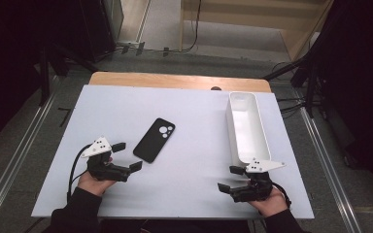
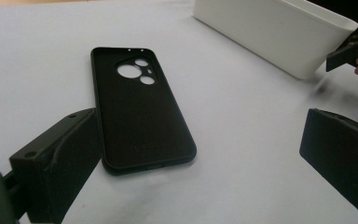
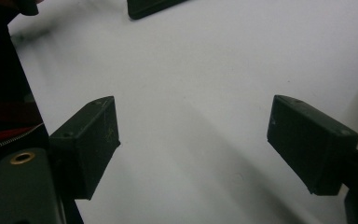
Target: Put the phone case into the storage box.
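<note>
Left gripper [image 1: 126, 156] rests low at the table's near left, hand under it, jaws spread wide toward the case [image 1: 154, 140], gripping nothing. Right gripper [image 1: 230, 177] sits at near right beside the bin [image 1: 246, 127], jaws pointing left, well apart and empty.

Case lies flat near mid-table, just beyond the left jaws, not touching. Inner side up; long axis runs diagonally, camera holes at the far right end.

Table [image 1: 194, 121]: pale sheet over wood. Grey floor beyond, dark at the sides.

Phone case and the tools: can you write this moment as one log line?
phone case: flat on table, untouched | left tool: open beside it | right tool: open, empty | white bin: empty
</note>
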The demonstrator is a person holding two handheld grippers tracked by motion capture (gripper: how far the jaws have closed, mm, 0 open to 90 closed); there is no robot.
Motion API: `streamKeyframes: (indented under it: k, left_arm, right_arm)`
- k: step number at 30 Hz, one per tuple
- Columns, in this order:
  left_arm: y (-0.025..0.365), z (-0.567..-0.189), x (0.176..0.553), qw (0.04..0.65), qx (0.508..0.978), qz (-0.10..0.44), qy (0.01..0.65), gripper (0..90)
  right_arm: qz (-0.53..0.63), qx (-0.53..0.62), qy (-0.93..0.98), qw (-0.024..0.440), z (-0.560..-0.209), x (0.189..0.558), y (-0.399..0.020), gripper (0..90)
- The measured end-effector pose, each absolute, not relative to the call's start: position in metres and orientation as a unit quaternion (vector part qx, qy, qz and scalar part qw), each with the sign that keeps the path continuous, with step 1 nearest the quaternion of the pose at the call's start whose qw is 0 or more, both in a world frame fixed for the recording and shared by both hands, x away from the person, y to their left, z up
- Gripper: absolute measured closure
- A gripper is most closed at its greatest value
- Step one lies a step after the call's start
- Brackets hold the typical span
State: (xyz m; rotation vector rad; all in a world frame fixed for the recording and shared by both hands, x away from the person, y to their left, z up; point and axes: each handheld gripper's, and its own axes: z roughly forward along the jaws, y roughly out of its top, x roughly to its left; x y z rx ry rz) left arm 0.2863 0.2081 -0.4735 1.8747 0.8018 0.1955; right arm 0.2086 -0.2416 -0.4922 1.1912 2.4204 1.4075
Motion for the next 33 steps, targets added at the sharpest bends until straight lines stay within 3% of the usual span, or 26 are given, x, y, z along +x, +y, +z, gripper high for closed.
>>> streamKeyframes:
  k: [33]
  left_arm:
    - [0.172,-0.47,0.318,0.517,0.777,0.131,0.333,0.0]
  right_arm:
    - [0.461,0.392,0.795,0.049,-0.492,0.209,-0.242,15.1]
